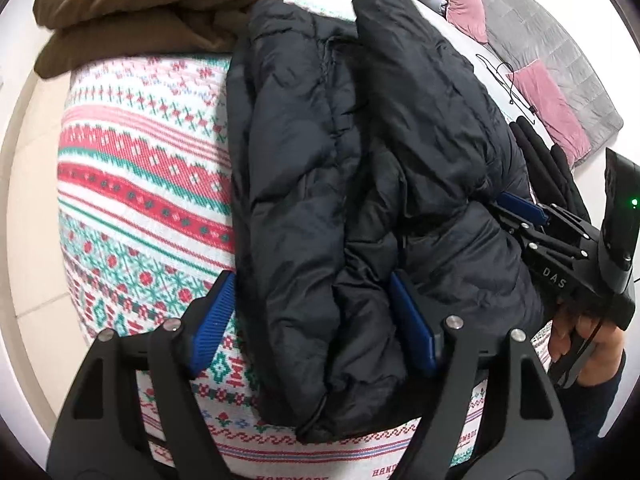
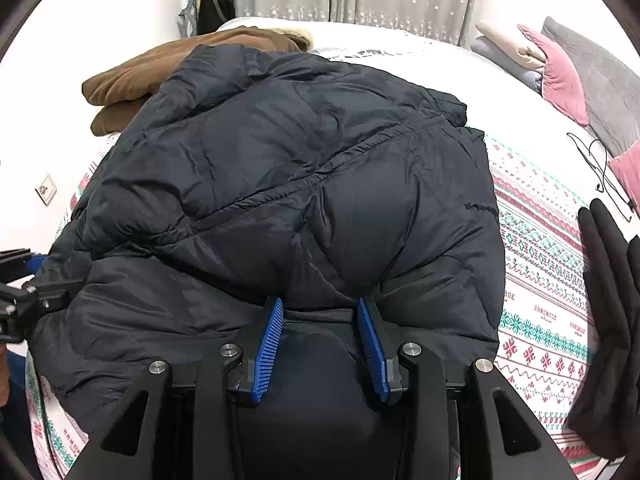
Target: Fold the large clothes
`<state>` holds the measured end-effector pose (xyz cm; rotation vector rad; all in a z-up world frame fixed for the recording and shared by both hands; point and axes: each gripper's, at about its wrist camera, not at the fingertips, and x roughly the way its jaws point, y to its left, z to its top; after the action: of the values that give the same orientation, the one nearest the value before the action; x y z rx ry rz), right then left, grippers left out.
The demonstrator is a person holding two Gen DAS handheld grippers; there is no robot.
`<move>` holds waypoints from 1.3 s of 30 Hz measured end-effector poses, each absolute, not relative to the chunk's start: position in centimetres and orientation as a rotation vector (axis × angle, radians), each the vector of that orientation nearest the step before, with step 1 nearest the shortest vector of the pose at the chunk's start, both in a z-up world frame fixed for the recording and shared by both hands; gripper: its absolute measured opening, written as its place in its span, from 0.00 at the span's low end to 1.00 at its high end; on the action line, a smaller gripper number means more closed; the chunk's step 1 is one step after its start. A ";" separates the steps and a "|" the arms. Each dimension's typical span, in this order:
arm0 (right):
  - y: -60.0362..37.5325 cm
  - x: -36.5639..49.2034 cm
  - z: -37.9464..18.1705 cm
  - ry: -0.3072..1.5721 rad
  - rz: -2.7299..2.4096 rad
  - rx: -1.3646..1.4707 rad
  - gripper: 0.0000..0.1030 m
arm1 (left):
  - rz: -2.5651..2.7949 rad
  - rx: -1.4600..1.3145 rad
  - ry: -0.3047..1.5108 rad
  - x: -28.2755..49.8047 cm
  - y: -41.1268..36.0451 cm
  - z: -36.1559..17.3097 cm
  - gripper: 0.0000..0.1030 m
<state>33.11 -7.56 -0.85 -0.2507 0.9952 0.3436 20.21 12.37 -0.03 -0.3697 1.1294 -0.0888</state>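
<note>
Left gripper (image 1: 312, 320): standing wide apart, its 2 blue pads straddling the near edge of the jacket's folded left part, not pressing on it.
Right gripper (image 2: 320, 340): sitting partly closed, clamping a bulge of the jacket's near hem between its pads.
Black puffer jacket (image 2: 280, 184): lying folded lengthwise on the bed, collar end toward the far side, hem toward the person.
Patterned blanket (image 1: 140, 184): lying under the jacket, covering the bed.
Brown garment (image 1: 140, 4): sitting folded at the far corner, just beside the jacket's collar end.
Black gloves (image 2: 608, 300): lying near the jacket's right side.
Risk: slick, puffy fabric is likely springing open or slipping from a shallow pinch; lifting unevenly could undo the lengthwise fold.
</note>
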 end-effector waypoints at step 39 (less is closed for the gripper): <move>-11.5 30.0 -0.6 1.036 0.393 -0.085 0.39 | -0.221 -0.607 1.148 19.6 15.5 -0.8 0.76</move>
<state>30.04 -11.51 -0.64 -0.0849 1.0357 0.3927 19.58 15.51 -0.82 -0.6073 1.1480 -0.2209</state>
